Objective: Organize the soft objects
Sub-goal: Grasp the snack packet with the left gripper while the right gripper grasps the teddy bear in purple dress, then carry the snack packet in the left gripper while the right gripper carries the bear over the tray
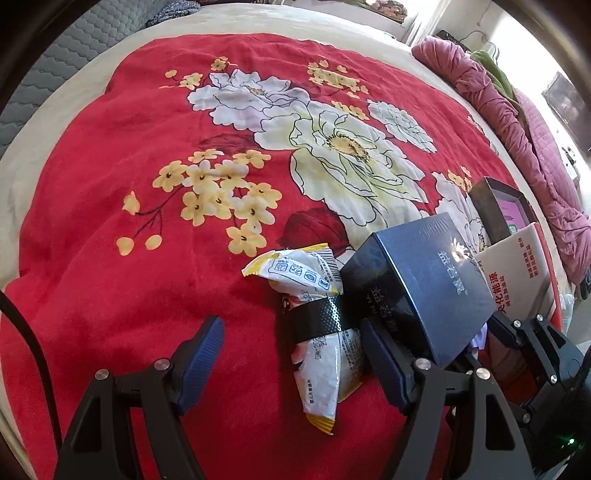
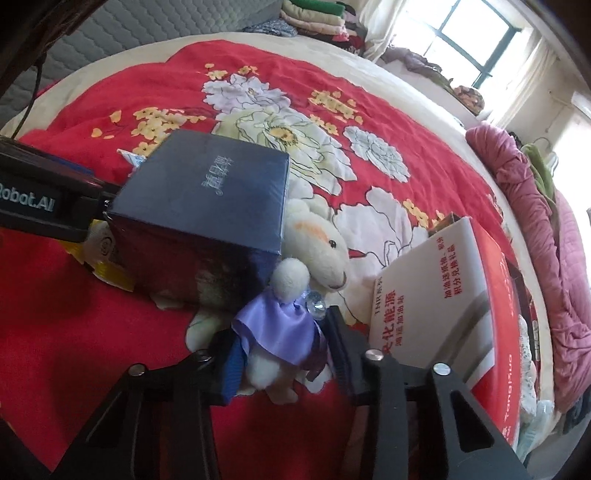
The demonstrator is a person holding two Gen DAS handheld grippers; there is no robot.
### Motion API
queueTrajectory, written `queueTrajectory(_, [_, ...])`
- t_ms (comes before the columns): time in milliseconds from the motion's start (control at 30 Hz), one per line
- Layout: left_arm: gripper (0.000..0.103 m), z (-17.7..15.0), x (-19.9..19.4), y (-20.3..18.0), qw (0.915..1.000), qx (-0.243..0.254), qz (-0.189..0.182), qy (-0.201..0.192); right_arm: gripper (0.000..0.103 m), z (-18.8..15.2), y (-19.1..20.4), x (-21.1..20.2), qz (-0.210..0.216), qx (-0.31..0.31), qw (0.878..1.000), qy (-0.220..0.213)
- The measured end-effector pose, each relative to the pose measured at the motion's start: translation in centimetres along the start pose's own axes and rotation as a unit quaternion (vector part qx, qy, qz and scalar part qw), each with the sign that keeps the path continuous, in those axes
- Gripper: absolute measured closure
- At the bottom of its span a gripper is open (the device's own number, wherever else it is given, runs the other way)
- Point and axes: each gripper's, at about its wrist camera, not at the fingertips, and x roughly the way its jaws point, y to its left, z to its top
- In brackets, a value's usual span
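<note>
A white and yellow snack packet [image 1: 317, 332], bound by a black band [image 1: 317, 322], lies on the red flowered blanket [image 1: 147, 184]. My left gripper [image 1: 291, 343] is open, its fingers on either side of the packet. A white plush lamb in a purple satin dress [image 2: 284, 328] lies between a dark blue box [image 2: 207, 206] and a white and red box [image 2: 432, 291]. My right gripper [image 2: 288, 350] is closed on the lamb's body. The lamb's head [image 2: 325, 247] rests against the blue box.
The dark blue box [image 1: 424, 280] sits right of the packet, with the white and red box [image 1: 517, 273] and a dark framed box [image 1: 498, 210] behind it. A pink quilt [image 2: 535, 229] lies along the bed's right edge. Folded clothes [image 2: 317, 18] are stacked far back.
</note>
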Motion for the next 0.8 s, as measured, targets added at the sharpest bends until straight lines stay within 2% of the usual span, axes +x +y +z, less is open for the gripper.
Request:
queueTrajectory(133, [0.029, 0.0, 0.4, 0.4, 0.9998, -0.010, -0.015, -0.002, 0.072, -0.1, -0.5, -0.6, -0.002, 0.006, 1.000, -0.010])
queueTrajectory(200, [0.048, 0.0, 0.4, 0.3, 0.9993, -0.016, -0.035, -0.002, 0.073, -0.1, -0.9, -1.4, 0.007, 0.020, 1.000, -0.019])
queueTrajectory(267, [0.062, -0.1, 0.4, 0.0, 0.9984, -0.018, -0.053, -0.001, 0.073, -0.1, -1.5, -2.7, 0.015, 0.034, 0.999, -0.032])
queueTrajectory(367, [0.063, -0.1, 0.3, -0.8, 0.9994, -0.001, -0.033, -0.008, 0.073, -0.3, -2.3, -4.4, 0.028, 0.054, 0.997, -0.044])
queueTrajectory(567, [0.064, -0.3, -1.1, -0.7, 0.9991, -0.005, -0.037, -0.020, 0.073, -0.2, -3.7, -7.1, 0.059, 0.096, 0.992, -0.064])
queueTrajectory(800, [0.064, -0.6, -6.4, -0.9, 0.9979, 0.002, -0.019, -0.062, 0.073, 0.2, -4.0, -11.1, 0.082, 0.116, 0.985, -0.098])
